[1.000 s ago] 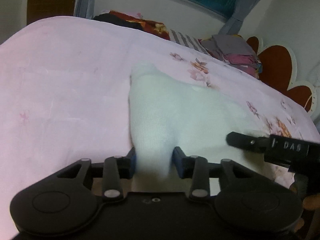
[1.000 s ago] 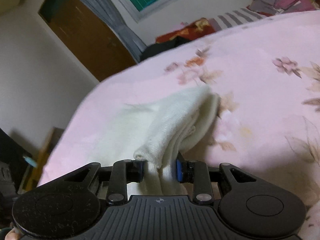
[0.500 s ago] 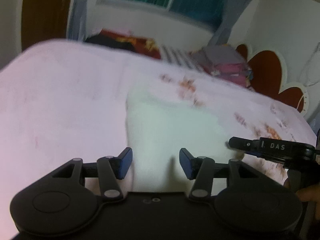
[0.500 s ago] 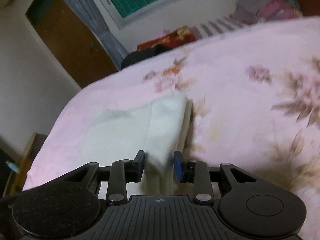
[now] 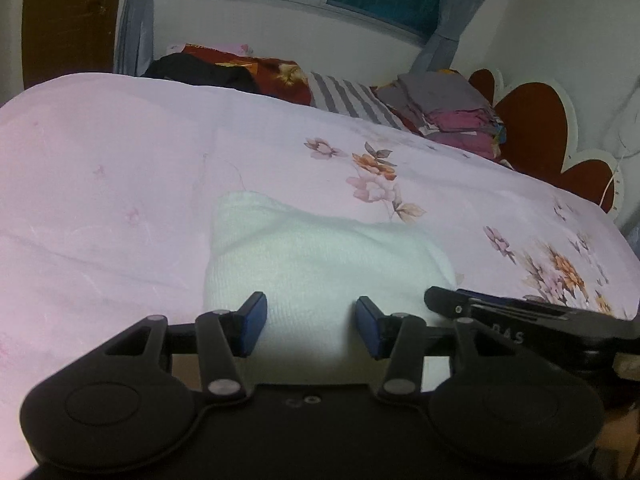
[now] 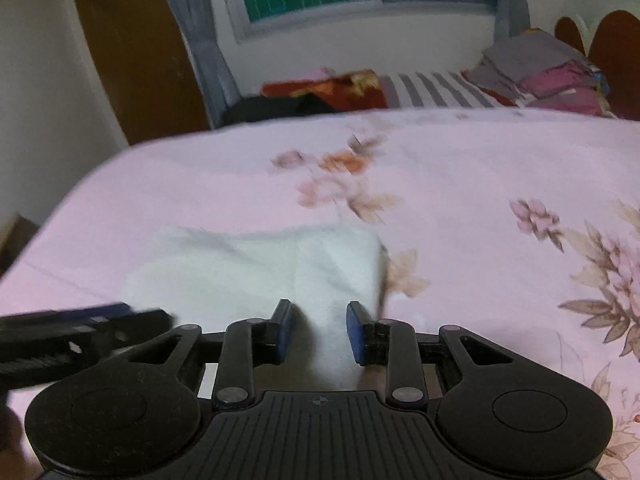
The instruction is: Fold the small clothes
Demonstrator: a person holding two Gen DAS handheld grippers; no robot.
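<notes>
A small white knit garment (image 5: 312,256) lies folded flat on the pink floral bedsheet (image 5: 120,184). My left gripper (image 5: 311,322) is open, its blue pads to either side of the garment's near edge, holding nothing. My right gripper (image 6: 319,330) is open too, over the near right part of the same garment (image 6: 280,268). The right gripper shows in the left wrist view (image 5: 520,320) at the right, and the left gripper shows in the right wrist view (image 6: 80,328) at the left.
Piled clothes (image 5: 452,112) and a striped cloth (image 5: 348,98) lie at the bed's far edge by a red heart-shaped headboard (image 5: 532,128). A dark garment (image 5: 200,74) lies at the far left. A window, curtains and a wooden door stand behind.
Both grippers were shut on the white garment, with the right one holding up a fold. Both have opened and let go, and the garment now lies flat.
</notes>
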